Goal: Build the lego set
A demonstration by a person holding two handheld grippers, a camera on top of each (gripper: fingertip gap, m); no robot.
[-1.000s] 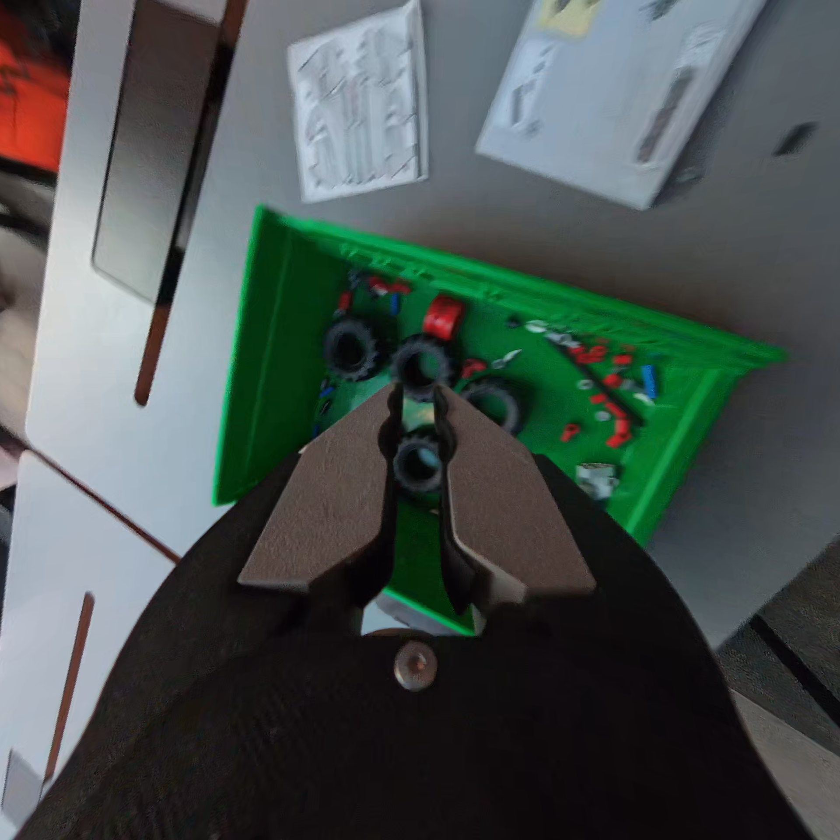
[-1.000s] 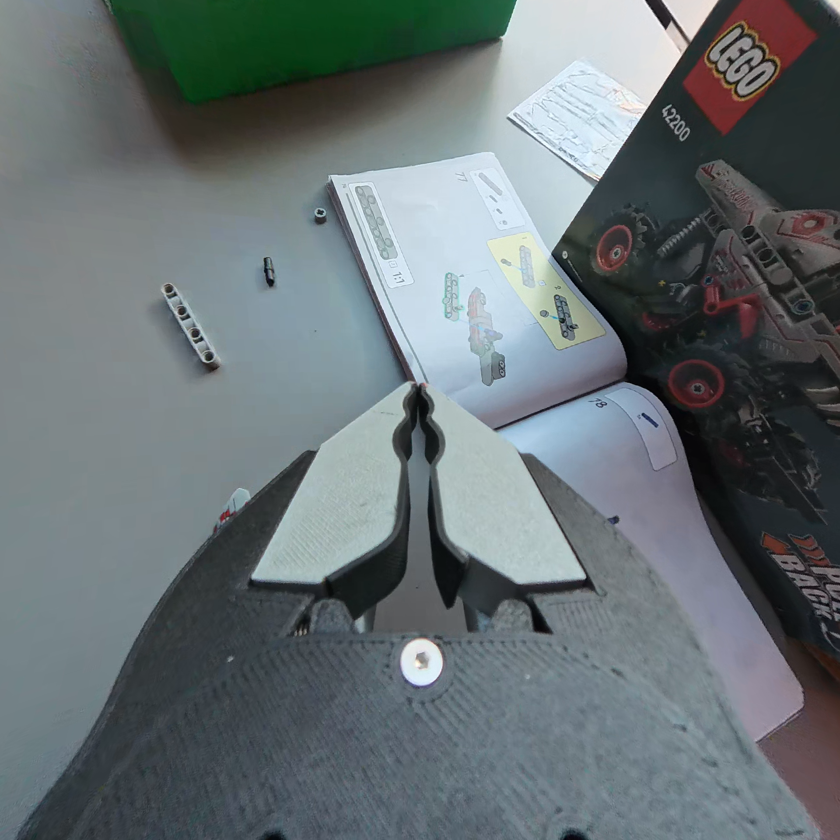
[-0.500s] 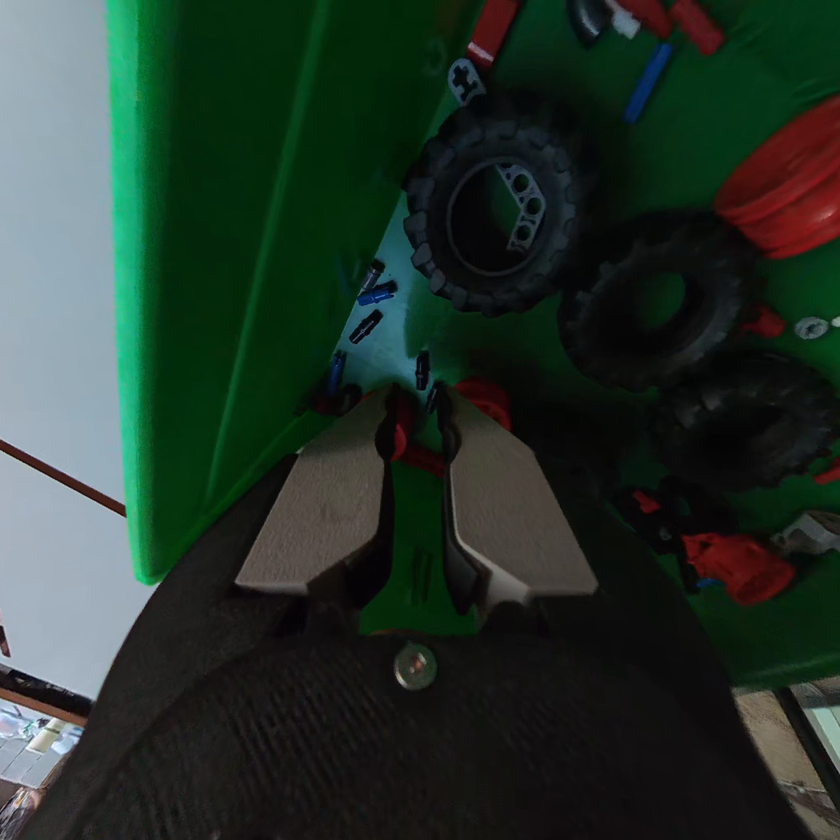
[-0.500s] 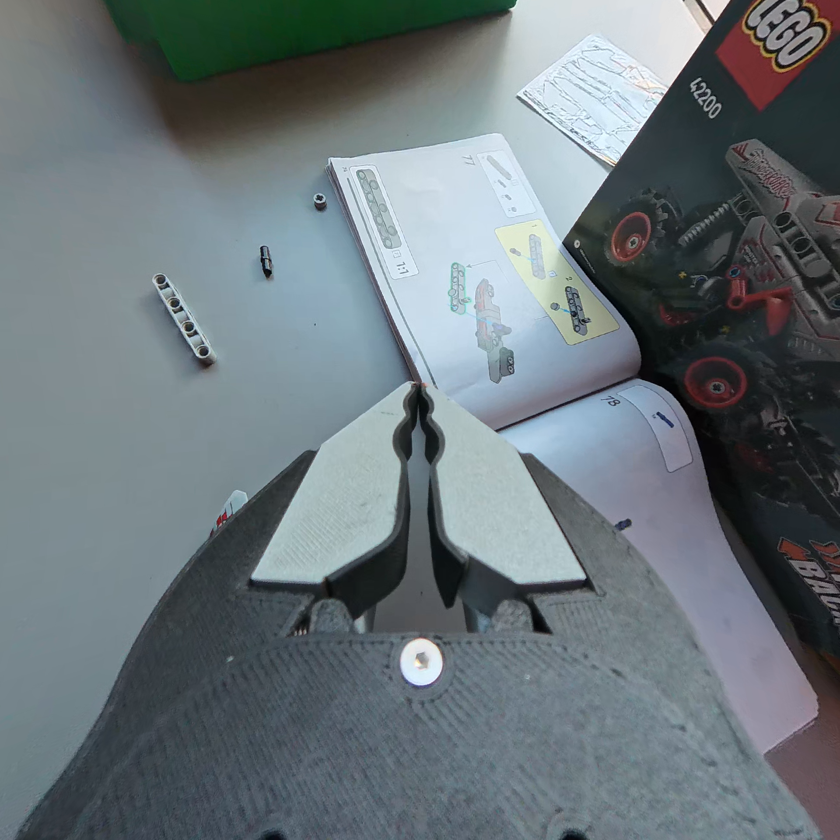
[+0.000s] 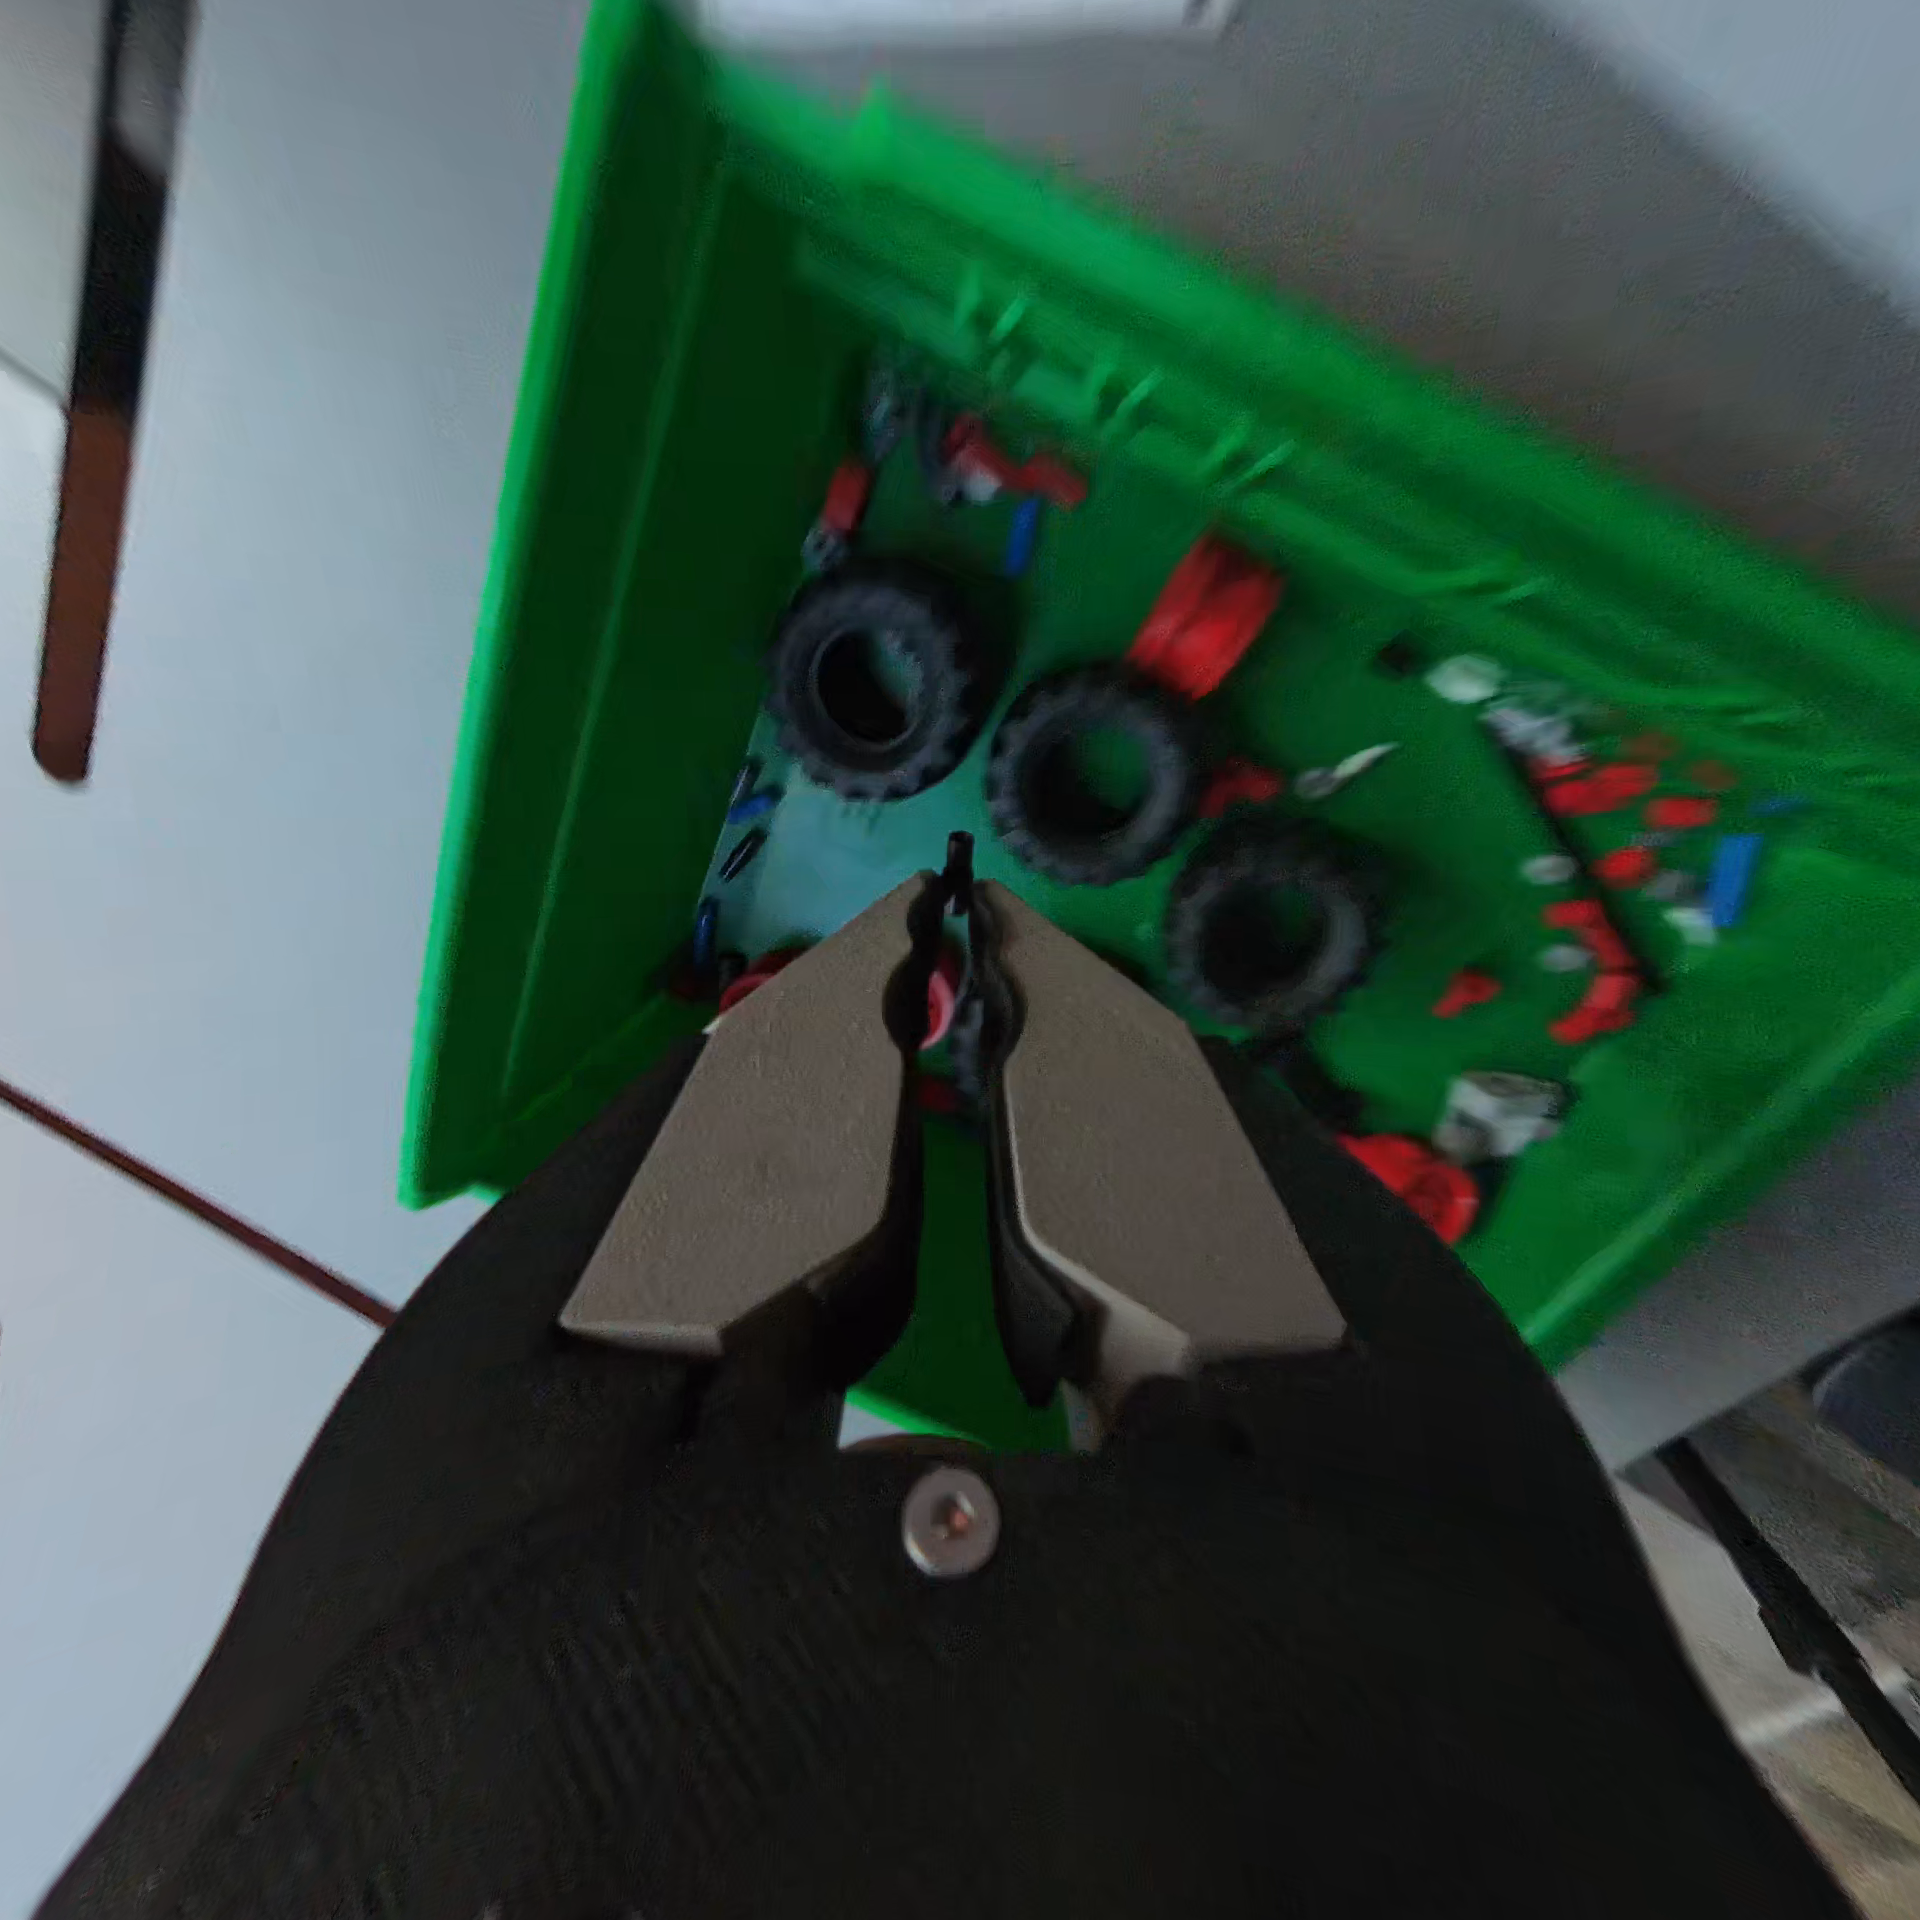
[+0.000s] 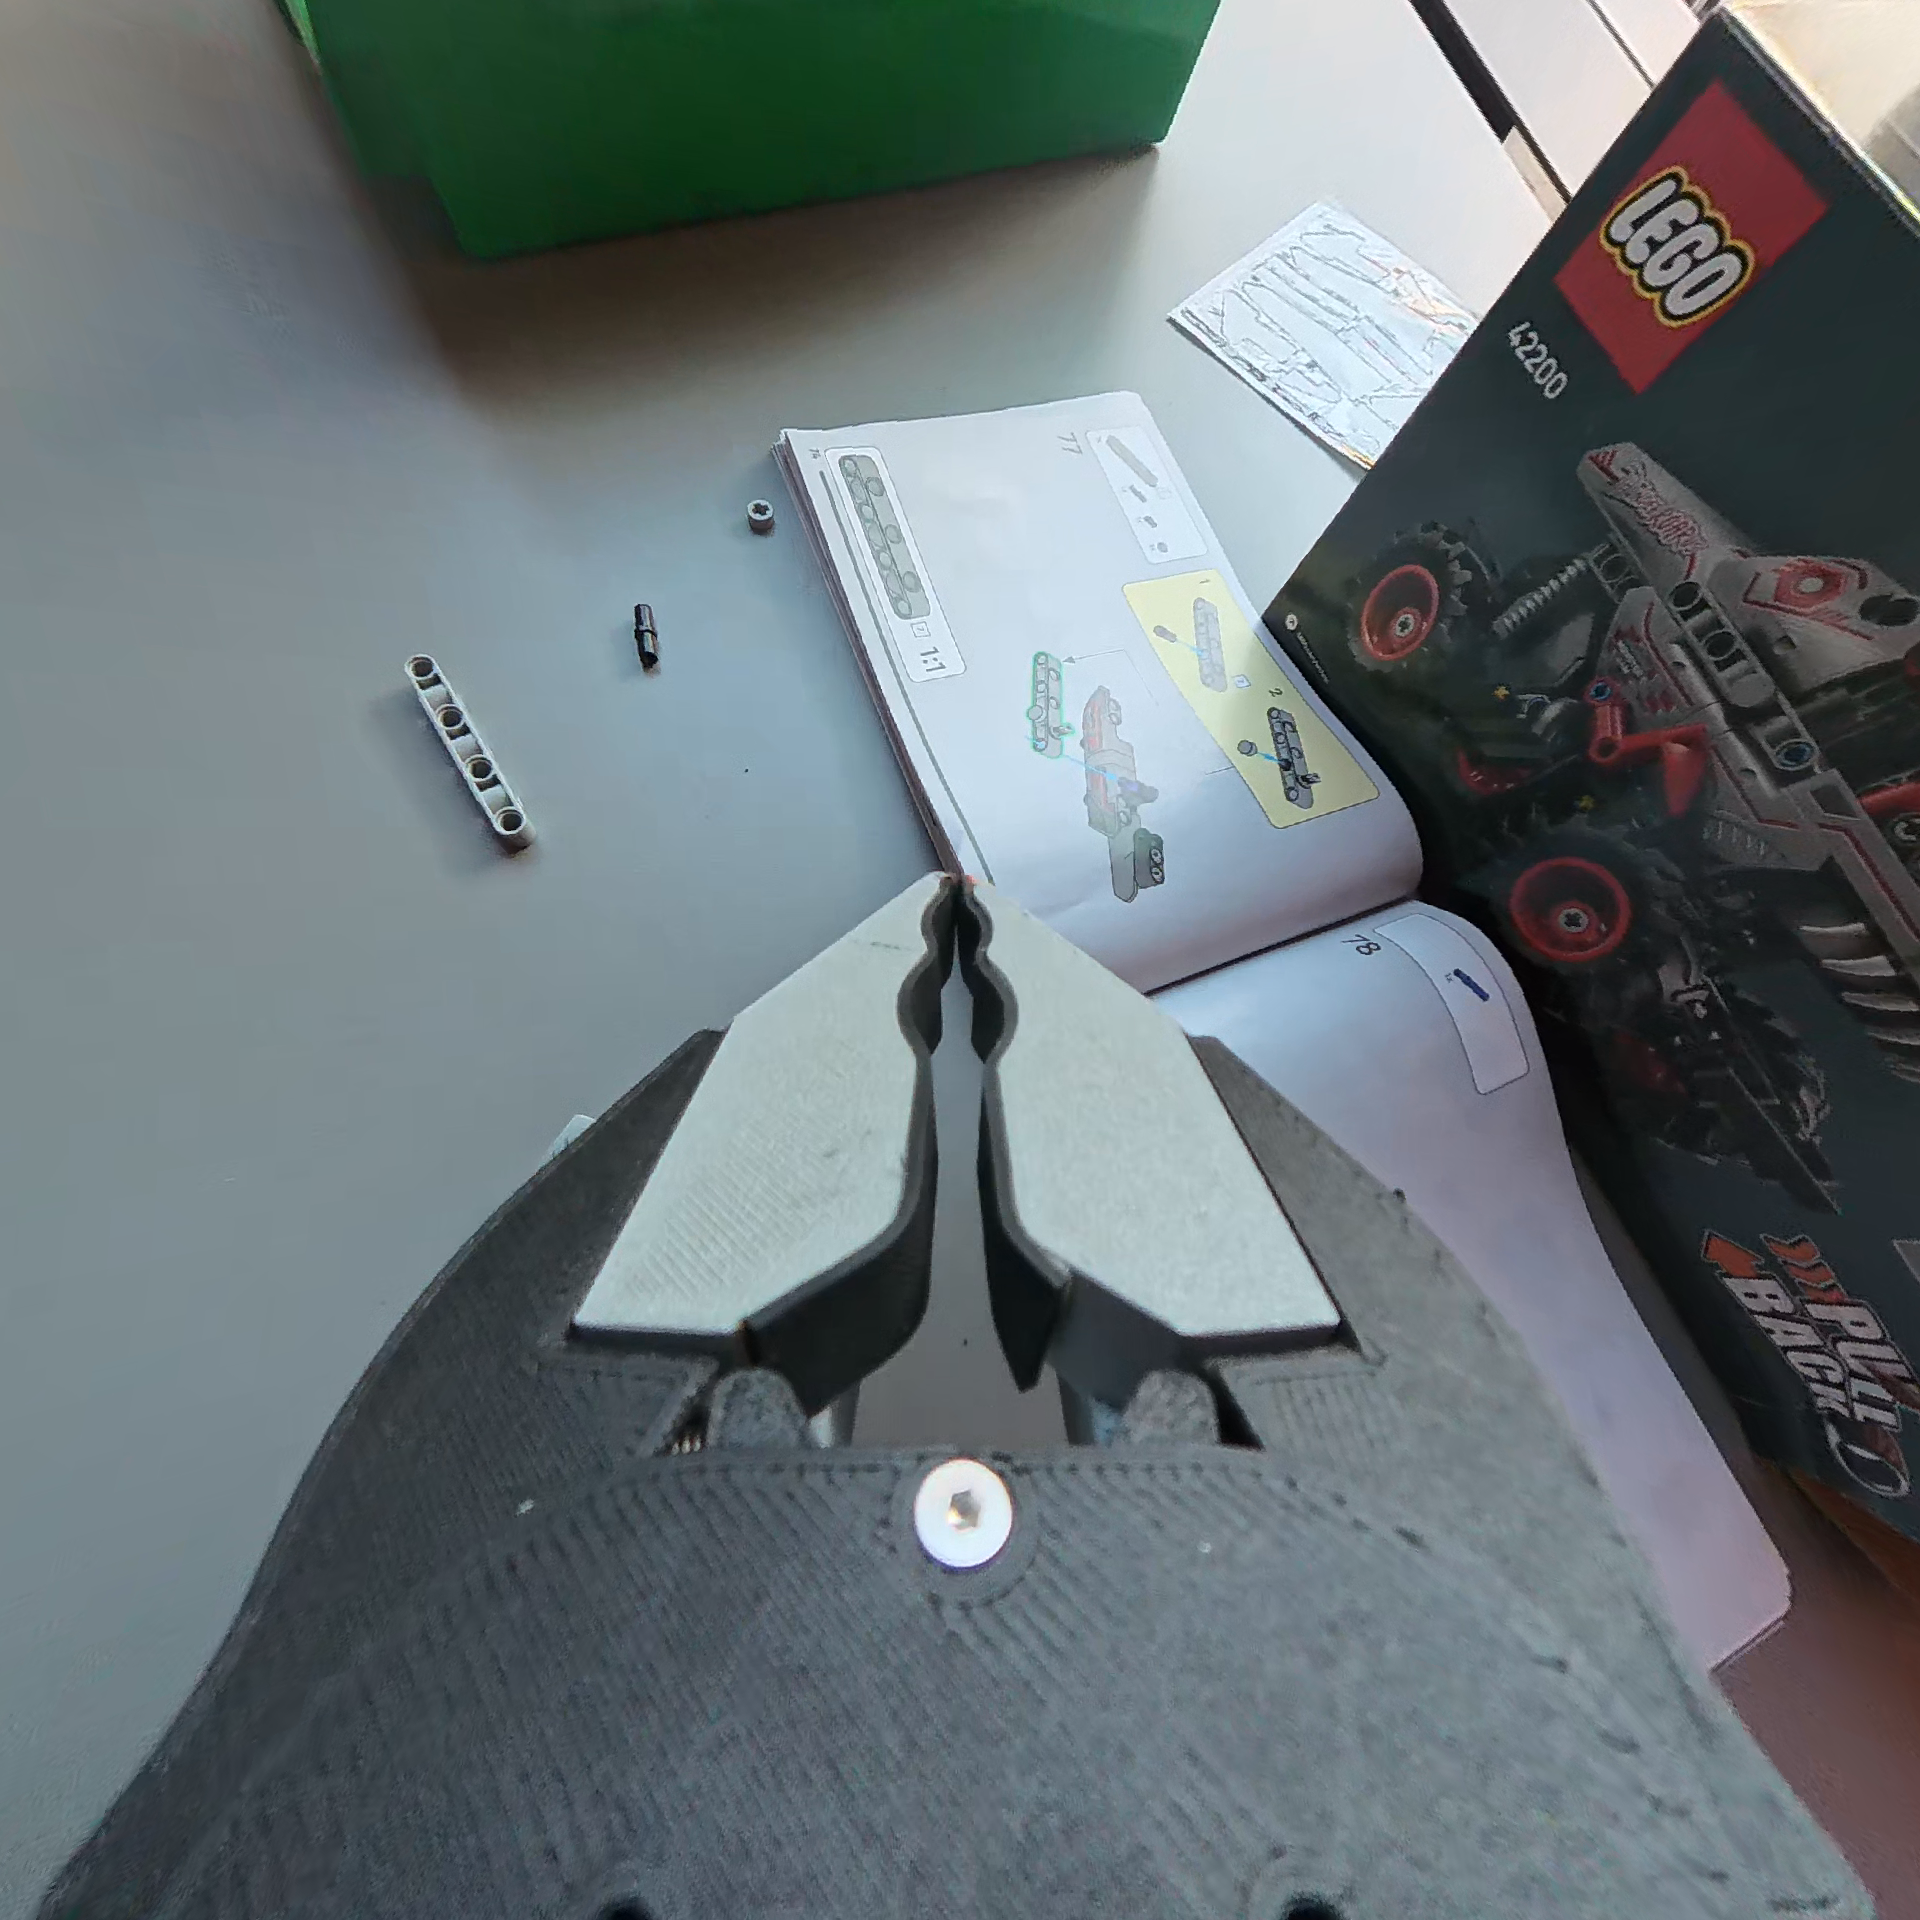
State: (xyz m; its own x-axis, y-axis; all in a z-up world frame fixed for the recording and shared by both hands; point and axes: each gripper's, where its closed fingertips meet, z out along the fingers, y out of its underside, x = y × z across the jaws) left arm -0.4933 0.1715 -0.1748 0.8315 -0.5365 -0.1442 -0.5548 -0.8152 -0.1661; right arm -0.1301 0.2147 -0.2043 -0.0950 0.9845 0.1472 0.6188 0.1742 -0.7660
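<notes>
My left gripper is shut on a small black pin that sticks out past its tips. It hangs above the green tray, which holds three black tyres, a red wheel rim and several small red, blue and grey parts. My right gripper is shut and empty, above the grey table by the open instruction booklet. On the table lie a grey beam, a second black pin and a small grey bush.
The set's dark box lies right of the booklet. A sticker sheet lies behind it. The tray's outer wall stands at the far side of the table. In the left wrist view the table edge runs at lower right. To reach the small grey bush in a straight line is about 15 cm for my right fingers, about 25 cm for my left.
My left gripper went down into the tray's left corner, closed on a black pin, and has lifted back up with it. My right gripper has barely moved.
</notes>
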